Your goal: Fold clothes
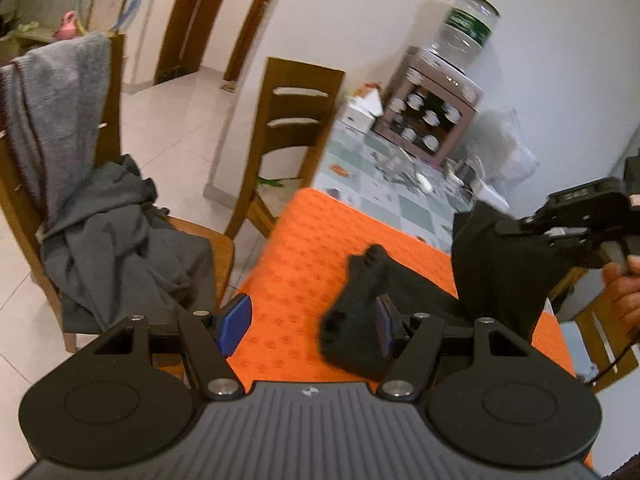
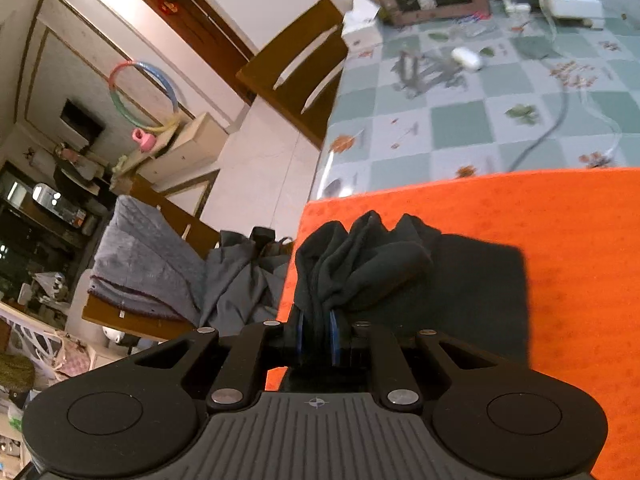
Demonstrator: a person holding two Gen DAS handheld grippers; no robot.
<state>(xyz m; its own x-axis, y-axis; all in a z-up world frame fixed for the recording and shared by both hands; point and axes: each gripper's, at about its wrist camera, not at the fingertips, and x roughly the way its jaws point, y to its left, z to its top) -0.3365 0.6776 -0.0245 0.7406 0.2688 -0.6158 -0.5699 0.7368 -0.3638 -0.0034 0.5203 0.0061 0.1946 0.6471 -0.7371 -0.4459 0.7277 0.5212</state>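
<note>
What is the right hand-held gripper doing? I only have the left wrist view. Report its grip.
Observer: The right hand-held gripper is shut on the black garment, with bunched fabric pinched between its blue pads.
Operator: Tell me what lies under that garment.
Observer: Its shadow falls on the orange cloth, so that end hangs lifted off it.
Operator: Check the table beyond the cloth.
Observer: On the checked tablecloth, a grey cable runs toward the orange cloth's far edge. The left hand-held gripper is open, holding nothing.
</note>
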